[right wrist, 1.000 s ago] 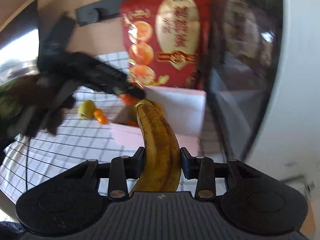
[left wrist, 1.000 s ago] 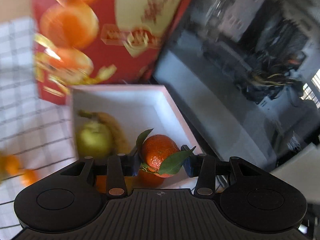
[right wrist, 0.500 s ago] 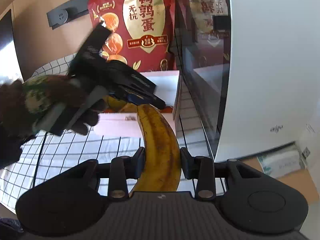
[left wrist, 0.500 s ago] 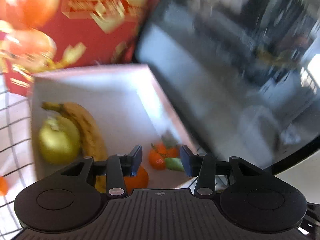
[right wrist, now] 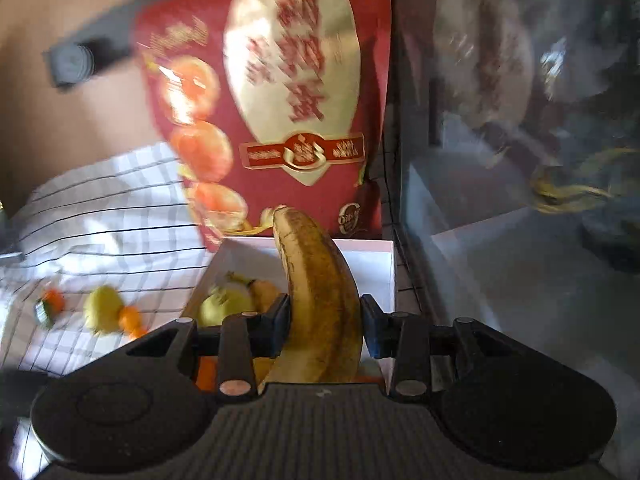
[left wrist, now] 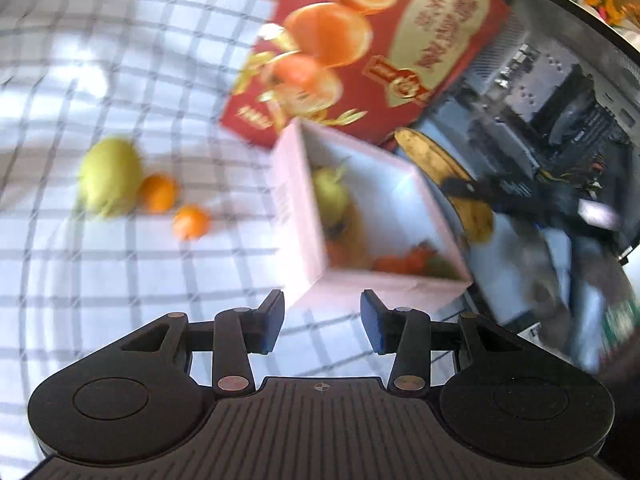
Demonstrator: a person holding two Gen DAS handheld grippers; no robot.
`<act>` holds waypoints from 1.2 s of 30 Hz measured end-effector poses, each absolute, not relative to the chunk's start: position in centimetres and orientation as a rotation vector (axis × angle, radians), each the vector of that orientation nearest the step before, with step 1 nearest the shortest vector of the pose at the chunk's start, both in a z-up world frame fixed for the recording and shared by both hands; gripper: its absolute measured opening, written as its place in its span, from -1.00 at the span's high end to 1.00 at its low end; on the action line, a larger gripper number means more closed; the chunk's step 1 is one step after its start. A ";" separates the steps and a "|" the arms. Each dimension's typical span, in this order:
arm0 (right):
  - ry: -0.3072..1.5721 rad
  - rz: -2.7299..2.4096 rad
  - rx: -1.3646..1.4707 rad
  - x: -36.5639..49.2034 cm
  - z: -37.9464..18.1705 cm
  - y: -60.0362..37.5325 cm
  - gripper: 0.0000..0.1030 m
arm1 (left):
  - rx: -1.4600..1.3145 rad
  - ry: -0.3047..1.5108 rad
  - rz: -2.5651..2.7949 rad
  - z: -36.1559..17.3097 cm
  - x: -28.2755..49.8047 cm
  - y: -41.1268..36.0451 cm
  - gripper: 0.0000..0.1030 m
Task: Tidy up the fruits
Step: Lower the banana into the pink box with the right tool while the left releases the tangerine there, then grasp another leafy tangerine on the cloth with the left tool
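My left gripper (left wrist: 322,322) is open and empty, hanging above the checked cloth just short of the pink box (left wrist: 296,216). Inside that box lie a green pear (left wrist: 330,196), a banana and oranges (left wrist: 400,264), one with leaves. On the cloth to the left sit a second pear (left wrist: 110,186) and two small oranges (left wrist: 192,222). My right gripper (right wrist: 325,326) is shut on a brown-speckled banana (right wrist: 320,300), held over the pink box (right wrist: 376,258); the same banana (left wrist: 444,170) shows past the box in the left wrist view.
A tall red bag printed with oranges (left wrist: 360,52) stands right behind the box. A dark glass-sided computer case (left wrist: 560,100) rises at the right, close to the box. The checked cloth (left wrist: 100,80) spreads out to the left. A wall socket (right wrist: 74,64) is on the beige wall.
My left gripper let the leafy orange go into the box, then pulled back and swung left, clear of the box. My right gripper carried the banana over the box.
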State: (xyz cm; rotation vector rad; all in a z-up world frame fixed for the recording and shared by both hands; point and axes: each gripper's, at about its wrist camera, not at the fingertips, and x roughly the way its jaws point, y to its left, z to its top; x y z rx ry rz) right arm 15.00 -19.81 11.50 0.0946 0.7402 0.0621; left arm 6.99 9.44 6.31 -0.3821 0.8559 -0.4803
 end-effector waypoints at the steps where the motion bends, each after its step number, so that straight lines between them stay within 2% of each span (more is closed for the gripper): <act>1: 0.772 0.049 0.104 16.2 10.7 -19.9 0.28 | -0.389 0.861 -0.467 5.9 6.5 10.2 0.10; 7: 0.887 0.009 0.097 19.6 6.9 -19.3 0.28 | -0.433 0.870 -0.391 4.9 5.2 13.6 0.10; 10: 0.860 -0.015 0.010 19.4 5.8 -18.2 0.26 | -0.435 0.862 -0.386 5.0 4.8 14.3 0.10; 17: 0.933 0.064 0.220 19.2 5.7 -19.5 0.29 | -0.440 0.870 -0.411 4.6 4.9 14.2 0.10; 24: 0.864 0.065 0.141 19.0 6.6 -19.0 0.28 | -0.425 0.881 -0.436 4.5 4.5 13.7 0.10; 25: 0.845 0.077 0.147 18.6 7.2 -19.1 0.27 | -0.427 0.880 -0.432 4.4 4.4 13.8 0.10; 28: 0.789 0.082 0.128 17.2 9.4 -19.3 0.04 | -0.435 0.878 -0.413 4.2 4.3 14.1 0.10; 36: 0.736 0.121 -0.053 12.0 10.5 -15.6 -0.02 | -0.410 0.878 -0.342 3.8 4.1 14.0 0.10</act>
